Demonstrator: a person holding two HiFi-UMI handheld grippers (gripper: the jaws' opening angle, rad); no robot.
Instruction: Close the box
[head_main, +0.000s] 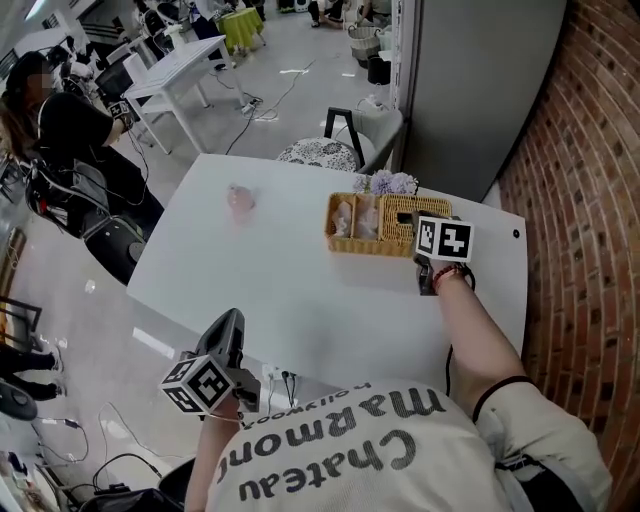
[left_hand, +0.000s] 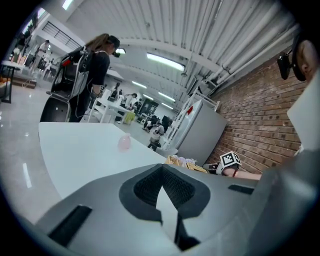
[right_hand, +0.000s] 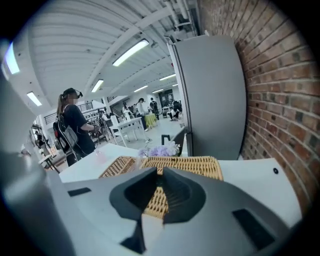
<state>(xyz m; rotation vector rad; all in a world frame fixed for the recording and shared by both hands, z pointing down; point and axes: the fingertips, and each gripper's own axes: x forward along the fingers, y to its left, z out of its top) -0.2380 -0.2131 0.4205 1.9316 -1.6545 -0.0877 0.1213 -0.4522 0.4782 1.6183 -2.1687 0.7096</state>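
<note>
Shirt (head_main: 330, 450) reads "Chateau Marmont". Left gripper (left_hand: 167, 210) by the table's (head_main: 290, 300) near edge, jaws slightly apart, empty. Right gripper (right_hand: 152, 210), jaws slightly apart, empty, at the wicker box (head_main: 350, 246) on the far side, whose left half is uncovered.

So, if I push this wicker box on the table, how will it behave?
The wicker box looks thinly woven, so probably light and slightly flexible. Low and wide on the smooth white table, it would likely slide, not tip. The woven lid probably offers grip.
</note>
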